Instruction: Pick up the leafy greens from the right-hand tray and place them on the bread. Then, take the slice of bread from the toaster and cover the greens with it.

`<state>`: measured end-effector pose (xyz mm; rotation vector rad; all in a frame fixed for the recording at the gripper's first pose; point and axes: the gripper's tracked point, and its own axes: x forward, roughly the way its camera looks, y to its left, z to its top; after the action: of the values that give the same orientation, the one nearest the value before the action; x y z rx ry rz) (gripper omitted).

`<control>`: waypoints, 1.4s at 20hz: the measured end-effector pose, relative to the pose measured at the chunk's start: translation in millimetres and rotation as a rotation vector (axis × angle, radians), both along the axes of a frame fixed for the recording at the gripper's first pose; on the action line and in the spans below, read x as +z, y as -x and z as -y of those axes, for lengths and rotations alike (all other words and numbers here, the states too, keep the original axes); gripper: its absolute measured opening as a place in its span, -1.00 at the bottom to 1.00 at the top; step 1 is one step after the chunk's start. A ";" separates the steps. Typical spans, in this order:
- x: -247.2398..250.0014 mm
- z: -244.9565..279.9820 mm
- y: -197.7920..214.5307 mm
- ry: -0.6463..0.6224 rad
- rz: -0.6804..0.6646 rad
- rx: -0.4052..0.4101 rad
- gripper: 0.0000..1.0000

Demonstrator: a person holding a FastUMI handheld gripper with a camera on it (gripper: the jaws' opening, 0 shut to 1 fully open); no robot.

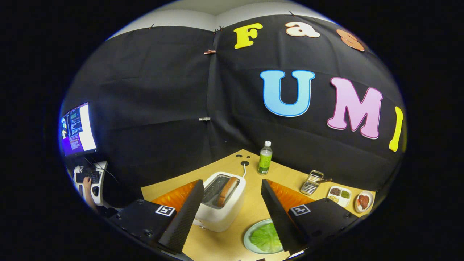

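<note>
One slice: bread [227,191] seen upright in toaster [221,203].
Jaws: gripper [232,217] held wide, empty.
Risk: greens [265,237] may be dislodged by bread.

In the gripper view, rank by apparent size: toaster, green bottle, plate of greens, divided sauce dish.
1. Toaster.
2. Plate of greens, partly hidden behind a finger.
3. Green bottle and divided sauce dish look alike; both sit farther off. Gripper open.

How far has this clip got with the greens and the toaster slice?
The leafy greens already lie on the plate between the fingers, so that step looks done; the bread under them cannot be seen. The claw is open and holds nothing, above the table. Left: the bread slice stands in the toaster, not yet taken.
</note>
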<state>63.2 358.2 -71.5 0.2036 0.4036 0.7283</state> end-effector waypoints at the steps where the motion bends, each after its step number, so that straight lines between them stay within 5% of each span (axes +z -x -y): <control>1: -0.4 -10.9 -0.4 -0.013 -0.014 0.001 0.97; 13: -93.8 -84.8 -50.1 0.071 -0.201 -0.077 0.96; 15: -103.6 -91.0 -56.1 0.062 -0.254 -0.098 0.72; 18: -126.0 -95.3 -51.6 0.083 -0.339 -0.099 -0.28; 22: -123.5 -99.5 -47.6 0.047 -0.393 -0.110 -0.70; 28: -79.7 -82.2 -51.4 -0.018 -0.321 -0.127 -0.74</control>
<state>114.6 440.4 -151.2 0.3623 0.6839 0.5750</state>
